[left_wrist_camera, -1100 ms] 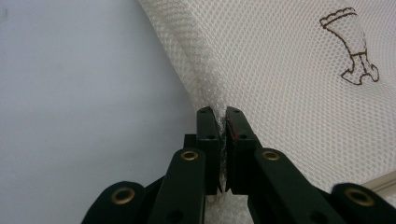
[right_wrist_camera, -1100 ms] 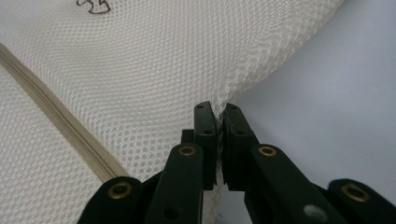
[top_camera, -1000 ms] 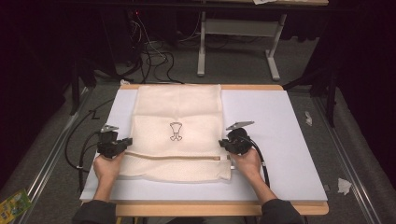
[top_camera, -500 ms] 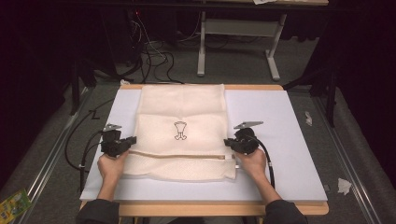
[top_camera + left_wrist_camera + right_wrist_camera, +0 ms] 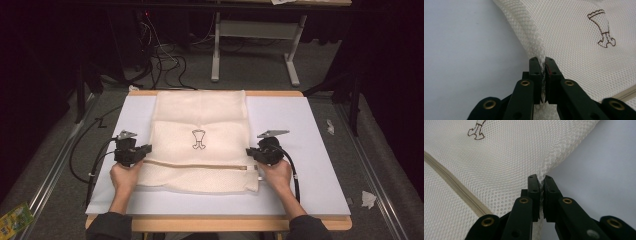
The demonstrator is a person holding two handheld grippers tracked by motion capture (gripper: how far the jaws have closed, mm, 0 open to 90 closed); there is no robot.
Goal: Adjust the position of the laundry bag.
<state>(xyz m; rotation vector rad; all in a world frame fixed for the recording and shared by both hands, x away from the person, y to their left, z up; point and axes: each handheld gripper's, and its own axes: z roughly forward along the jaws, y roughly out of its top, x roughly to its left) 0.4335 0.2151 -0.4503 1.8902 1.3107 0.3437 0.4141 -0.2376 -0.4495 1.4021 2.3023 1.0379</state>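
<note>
I hold a cream mesh laundry bag (image 5: 200, 142) that lies flat on the pale surface (image 5: 310, 125), its far end at the surface's far edge and its near end toward me. My left gripper (image 5: 142, 152) has its jaws pinched nearly together on the bag's left edge (image 5: 534, 47), a thin fold of mesh caught between them. My right gripper (image 5: 250, 154) is clamped the same way on the right edge (image 5: 554, 157), level with a beige zip (image 5: 200, 165) that runs across the bag below a small brown printed emblem (image 5: 198, 139).
</note>
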